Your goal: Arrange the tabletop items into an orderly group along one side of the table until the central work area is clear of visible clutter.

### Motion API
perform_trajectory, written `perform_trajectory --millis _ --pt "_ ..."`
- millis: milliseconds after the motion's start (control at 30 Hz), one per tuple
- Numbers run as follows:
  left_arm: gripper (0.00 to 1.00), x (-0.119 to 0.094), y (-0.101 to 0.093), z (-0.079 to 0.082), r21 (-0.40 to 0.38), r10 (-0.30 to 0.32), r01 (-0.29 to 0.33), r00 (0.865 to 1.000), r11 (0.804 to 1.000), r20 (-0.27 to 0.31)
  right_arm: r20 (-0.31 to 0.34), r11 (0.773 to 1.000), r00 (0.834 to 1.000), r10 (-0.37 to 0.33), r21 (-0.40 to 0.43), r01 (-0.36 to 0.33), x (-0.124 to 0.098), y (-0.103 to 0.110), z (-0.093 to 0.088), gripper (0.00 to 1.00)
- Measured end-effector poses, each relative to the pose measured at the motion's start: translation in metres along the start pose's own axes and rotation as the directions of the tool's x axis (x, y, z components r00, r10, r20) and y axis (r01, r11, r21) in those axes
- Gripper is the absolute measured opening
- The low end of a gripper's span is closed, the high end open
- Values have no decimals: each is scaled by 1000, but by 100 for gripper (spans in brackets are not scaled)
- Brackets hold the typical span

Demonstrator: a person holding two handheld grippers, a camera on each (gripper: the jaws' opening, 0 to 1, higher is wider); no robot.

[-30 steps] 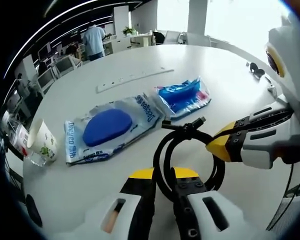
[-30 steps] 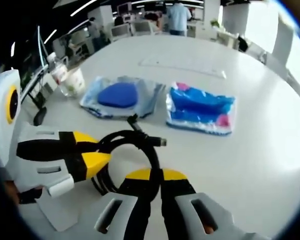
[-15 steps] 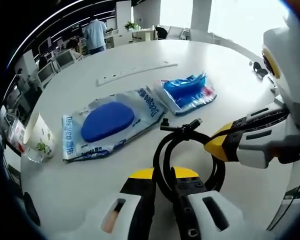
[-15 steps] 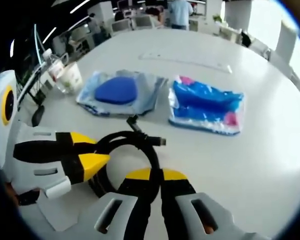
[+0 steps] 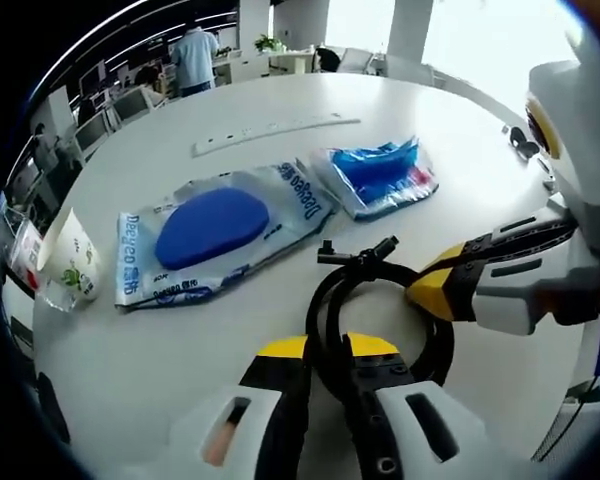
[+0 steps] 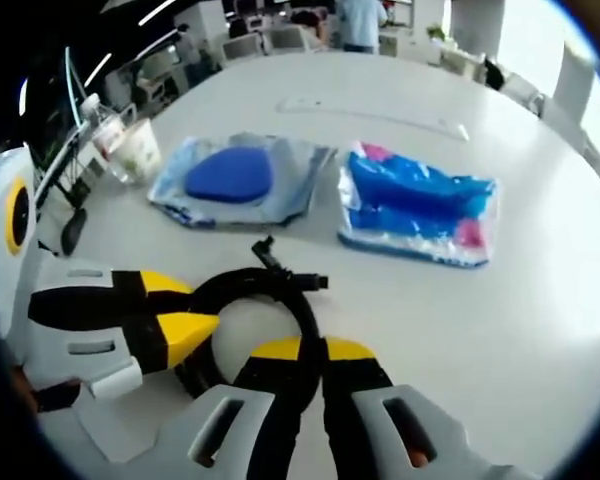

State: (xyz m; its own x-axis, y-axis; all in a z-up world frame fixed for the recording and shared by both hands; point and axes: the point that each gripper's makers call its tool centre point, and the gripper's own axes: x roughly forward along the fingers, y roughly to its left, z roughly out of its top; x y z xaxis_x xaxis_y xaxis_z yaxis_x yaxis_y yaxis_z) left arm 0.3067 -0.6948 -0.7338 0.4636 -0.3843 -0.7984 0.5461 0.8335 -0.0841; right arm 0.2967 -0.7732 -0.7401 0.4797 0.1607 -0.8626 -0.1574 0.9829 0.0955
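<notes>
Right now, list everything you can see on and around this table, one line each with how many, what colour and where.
coiled cable: one, black, near table edge, clamped by both tools
packet with a blue oval pad: one, clear and blue, mid-table
packet with blue and pink contents: one, beside the oval-pad packet
power strip: one, white, long, beyond the packets
paper cup: one, white with green print, at the table's edge
bottle: one, clear, next to the cup
table: one, white, rounded
person: one, blue shirt, standing at the far desks
left tool: one, white and yellow, shut on the cable
right tool: one, same colours, shut on the cable
</notes>
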Motion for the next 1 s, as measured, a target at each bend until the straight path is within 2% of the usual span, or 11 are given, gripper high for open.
perform_trajectory --millis 500,1000 --pt "12 -1 0 0 -13 -4 4 1000 1000 2 12 999 1000 11 48 -12 1 -1 1 4" --pt "20 -1 6 -1 -36 9 -9 1000 999 5 22 996 1000 9 87 -11 0 -5 0 9"
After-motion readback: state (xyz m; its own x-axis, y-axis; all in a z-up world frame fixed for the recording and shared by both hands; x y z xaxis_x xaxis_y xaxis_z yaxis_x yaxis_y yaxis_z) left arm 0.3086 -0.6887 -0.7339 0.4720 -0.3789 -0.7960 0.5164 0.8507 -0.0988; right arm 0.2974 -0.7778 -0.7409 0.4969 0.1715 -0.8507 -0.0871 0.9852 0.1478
